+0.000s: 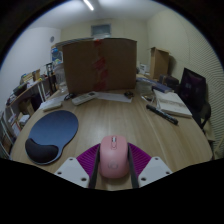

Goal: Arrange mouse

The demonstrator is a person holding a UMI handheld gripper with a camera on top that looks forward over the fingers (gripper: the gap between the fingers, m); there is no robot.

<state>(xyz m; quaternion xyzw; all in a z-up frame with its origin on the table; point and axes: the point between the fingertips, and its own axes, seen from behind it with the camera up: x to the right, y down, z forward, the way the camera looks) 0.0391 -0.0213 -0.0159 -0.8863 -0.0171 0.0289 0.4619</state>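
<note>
Your fingers (113, 172) sit narrowly apart, and the pink mouse (113, 155) fills the space between them, its sides against the purple pads (88, 156) on either side, so you appear to have it clamped. Whether its underside rests on the wooden bench (120, 120) or hangs just above it, you cannot tell from here. To your left, near the fingers but apart from them, lies a blue mouse pad (53, 128) with a dark wrist rest at its near end. Well beyond the fingers, a large cardboard box (99, 63) stands upright at the far side of the bench. Off to your right are a stack of books (172, 102), a dark bar (160, 113) lying flat, and a dark monitor (193, 88).
</note>
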